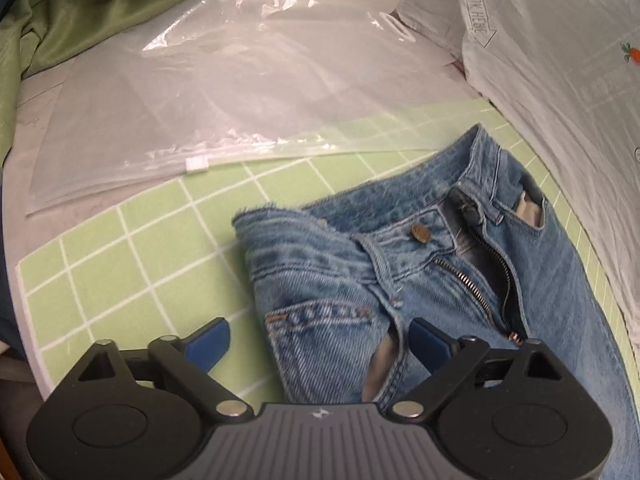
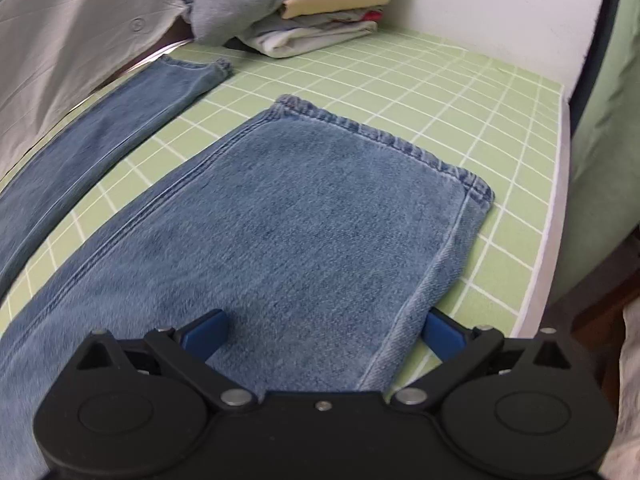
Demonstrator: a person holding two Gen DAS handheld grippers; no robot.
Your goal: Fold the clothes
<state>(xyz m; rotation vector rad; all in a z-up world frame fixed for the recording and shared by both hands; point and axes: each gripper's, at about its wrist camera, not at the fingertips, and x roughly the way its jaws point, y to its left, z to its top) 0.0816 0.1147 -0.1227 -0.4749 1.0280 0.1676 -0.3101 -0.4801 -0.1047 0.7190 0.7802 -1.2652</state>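
I see a green gridded mat [image 2: 460, 92] carrying the jeans [image 1: 460, 280], hemmed in by a white shirt [image 1: 540, 80] from 12 to 3 o'clock in my left view, a clear zip bag [image 1: 200, 100] at 11 and a stack of folded clothes [image 2: 304, 8] at 12 in my right view. The jeans run lengthwise away from my right gripper [image 2: 324, 334], waistband and open zipper toward 1 o'clock in the left view, the near leg's hem [image 2: 384, 140] toward 12 in the right, the other leg [image 2: 120, 120] at 10. My left gripper [image 1: 320, 342] hovers over the front pocket [image 1: 320, 320], both sets of jaws spread wide, holding nothing.
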